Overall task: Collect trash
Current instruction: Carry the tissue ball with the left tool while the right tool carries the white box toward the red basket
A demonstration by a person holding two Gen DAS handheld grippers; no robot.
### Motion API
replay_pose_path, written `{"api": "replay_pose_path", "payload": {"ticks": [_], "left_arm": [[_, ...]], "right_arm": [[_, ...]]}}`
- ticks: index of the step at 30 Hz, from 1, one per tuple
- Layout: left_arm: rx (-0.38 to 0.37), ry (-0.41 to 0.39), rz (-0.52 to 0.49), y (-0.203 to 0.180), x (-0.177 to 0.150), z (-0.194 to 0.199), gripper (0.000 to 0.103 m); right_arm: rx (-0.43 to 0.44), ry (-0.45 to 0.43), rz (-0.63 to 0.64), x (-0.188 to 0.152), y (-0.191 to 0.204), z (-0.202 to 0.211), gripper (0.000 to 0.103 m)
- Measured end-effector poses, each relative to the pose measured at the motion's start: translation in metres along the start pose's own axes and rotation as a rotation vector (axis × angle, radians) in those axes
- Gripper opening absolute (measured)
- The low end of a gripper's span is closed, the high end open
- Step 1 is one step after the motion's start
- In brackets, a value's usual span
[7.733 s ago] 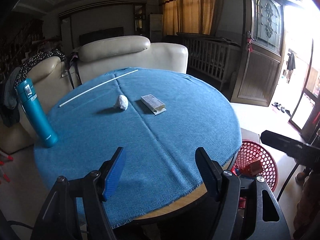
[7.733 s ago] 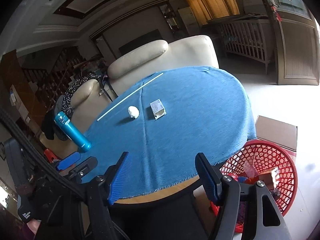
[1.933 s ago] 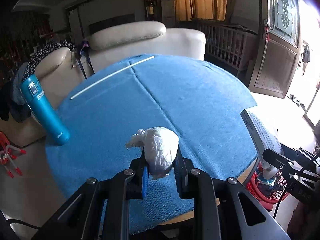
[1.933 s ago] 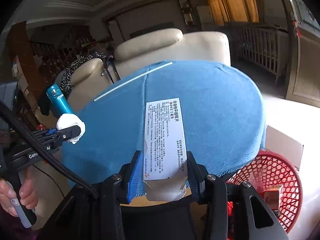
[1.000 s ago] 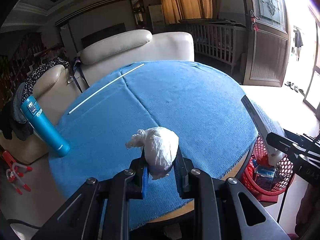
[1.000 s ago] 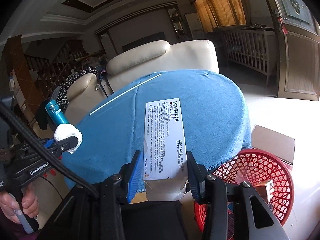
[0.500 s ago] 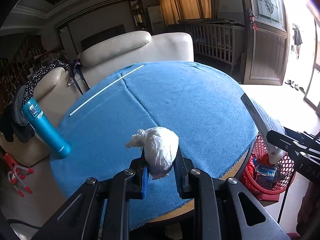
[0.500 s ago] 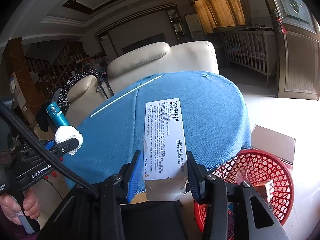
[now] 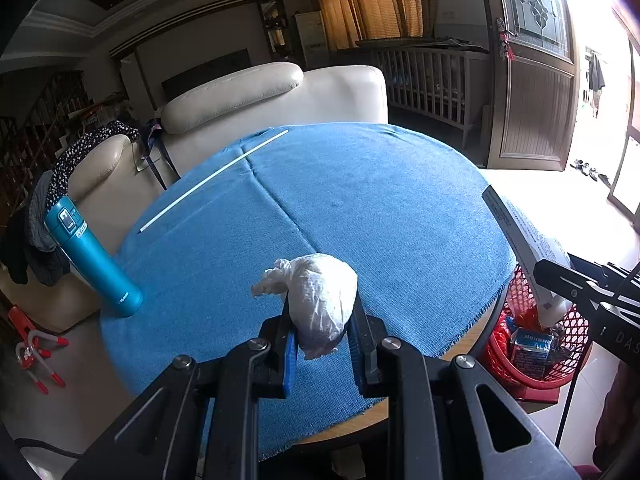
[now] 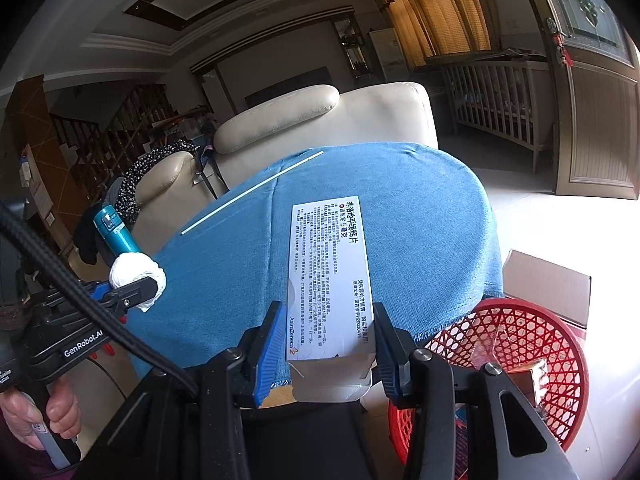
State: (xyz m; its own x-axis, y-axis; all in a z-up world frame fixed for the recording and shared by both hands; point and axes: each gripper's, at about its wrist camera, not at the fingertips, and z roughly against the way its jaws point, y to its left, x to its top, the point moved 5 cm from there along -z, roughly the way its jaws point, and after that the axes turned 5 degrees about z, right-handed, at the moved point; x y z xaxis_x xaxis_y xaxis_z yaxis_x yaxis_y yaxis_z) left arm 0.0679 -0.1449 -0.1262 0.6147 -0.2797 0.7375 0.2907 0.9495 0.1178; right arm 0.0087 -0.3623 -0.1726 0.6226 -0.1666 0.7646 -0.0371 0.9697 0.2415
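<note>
While clamped, tissue wad between left hand-held gripper pads.

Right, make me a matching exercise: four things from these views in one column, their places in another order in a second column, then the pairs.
1. crumpled white paper wad
2. white printed medicine box
3. teal metal flask
4. red plastic mesh basket

A. on the floor beside the table
B. clamped in the right gripper
C. standing at the blue cloth's edge
D. clamped in the left gripper

Pairs: 1-D, 2-B, 3-C, 4-A
</note>
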Motion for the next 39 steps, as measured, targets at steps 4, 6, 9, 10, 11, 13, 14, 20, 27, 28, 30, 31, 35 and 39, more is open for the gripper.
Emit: {"api": "replay_pose_path", "payload": {"ticks": [4, 6, 9, 10, 11, 13, 14, 20, 27, 28, 30, 31, 35, 39], "left_arm": [[0.001, 0.0, 0.0, -0.0007, -0.0002, 0.0001, 0.024], [0.0, 0.001, -0.001, -0.0006, -0.0004, -0.0002, 0.024], [0.0, 0.002, -0.001, -0.0007, -0.0004, -0.0002, 0.024], [0.002, 0.001, -0.002, -0.0008, -0.0003, 0.0001, 0.024], [0.002, 0.001, -0.002, -0.0007, -0.0004, 0.0, 0.024], [0.0, 0.002, -0.003, -0.0006, -0.0005, -0.0001, 0.024], [0.001, 0.001, -0.003, -0.0014, -0.0005, 0.0004, 0.024], [0.003, -0.002, -0.01, -0.0027, 0.0, 0.0009, 0.024], [0.003, -0.002, -0.016, -0.0051, -0.0001, 0.0015, 0.024], [0.001, 0.0, -0.016, -0.0046, -0.0001, 0.001, 0.024], [0.001, 0.0, -0.017, -0.0051, -0.0001, 0.001, 0.024], [0.002, -0.001, -0.019, -0.0052, 0.0, 0.0014, 0.024], [0.004, -0.003, -0.023, -0.0061, 0.001, 0.0023, 0.024], [0.007, -0.009, -0.026, -0.0065, 0.0018, 0.0042, 0.024]], "right_arm": [[0.0, -0.001, -0.003, 0.0005, -0.0011, 0.0005, 0.045], [-0.001, -0.002, -0.004, 0.0008, -0.002, 0.0008, 0.045], [0.0, -0.002, -0.006, 0.0009, -0.0022, 0.0006, 0.045], [-0.001, -0.002, -0.006, 0.0009, -0.0024, 0.0005, 0.045], [-0.001, -0.002, -0.006, 0.0007, -0.0025, 0.0002, 0.045], [0.0, -0.001, -0.008, 0.0003, -0.0024, 0.0003, 0.045], [0.0, -0.002, -0.007, 0.0003, -0.0023, 0.0004, 0.045], [0.0, -0.003, -0.008, 0.0002, -0.0024, 0.0002, 0.045], [0.003, 0.001, -0.013, -0.0007, -0.0031, -0.0008, 0.045], [0.003, 0.001, -0.014, -0.0011, -0.0034, -0.0014, 0.045], [0.005, 0.003, -0.017, -0.0017, -0.0036, -0.0021, 0.045], [0.005, 0.003, -0.018, -0.0013, -0.004, -0.0025, 0.045], [0.005, 0.002, -0.02, -0.0009, -0.005, -0.0027, 0.045], [0.002, -0.009, -0.023, 0.0001, -0.0063, 0.001, 0.045]]}}
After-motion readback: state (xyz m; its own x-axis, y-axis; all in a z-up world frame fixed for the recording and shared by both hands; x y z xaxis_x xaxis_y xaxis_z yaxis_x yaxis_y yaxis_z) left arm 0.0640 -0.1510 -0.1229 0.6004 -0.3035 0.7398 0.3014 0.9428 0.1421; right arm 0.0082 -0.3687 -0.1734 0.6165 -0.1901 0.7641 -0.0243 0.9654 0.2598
